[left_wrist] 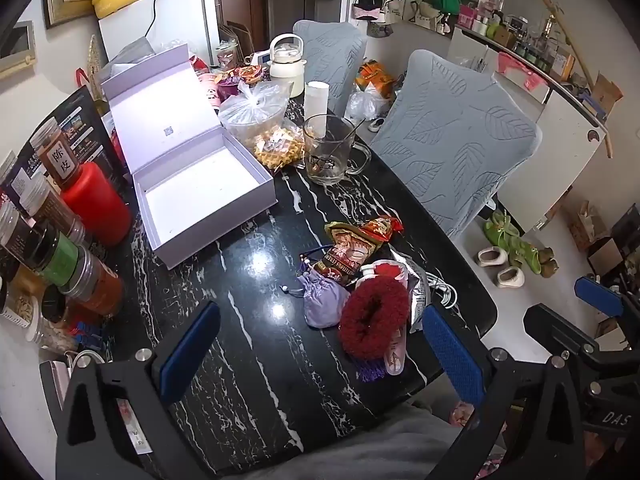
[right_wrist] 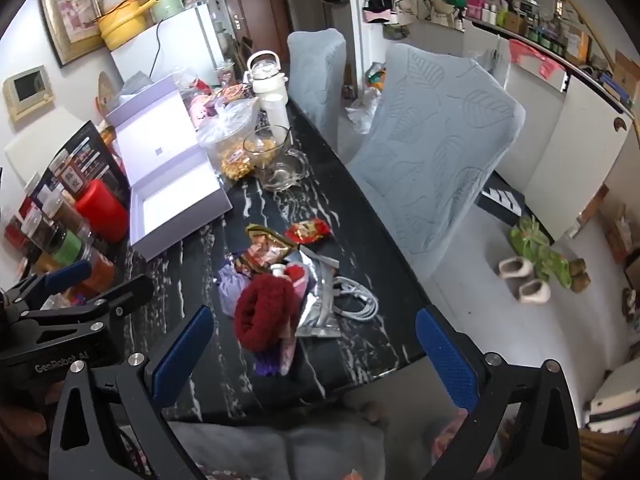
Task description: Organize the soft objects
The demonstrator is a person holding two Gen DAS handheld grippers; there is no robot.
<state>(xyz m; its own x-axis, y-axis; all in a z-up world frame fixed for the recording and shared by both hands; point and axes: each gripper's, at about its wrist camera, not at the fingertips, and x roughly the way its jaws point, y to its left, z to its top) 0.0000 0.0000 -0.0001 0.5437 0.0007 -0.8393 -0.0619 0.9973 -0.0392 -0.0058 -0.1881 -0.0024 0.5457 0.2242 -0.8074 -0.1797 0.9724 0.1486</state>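
We hold the left gripper and the right gripper wide and empty above the table edge. Lower centre, the red scrunchie tops the pile – a grab may drag the purple pouch. Beneath, items overlap – unidentifiable. Upper left, the open box waits.

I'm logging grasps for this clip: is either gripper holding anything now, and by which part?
Nothing is held. The left gripper and right gripper are both open and empty above the table; the red scrunchie lies ungripped.
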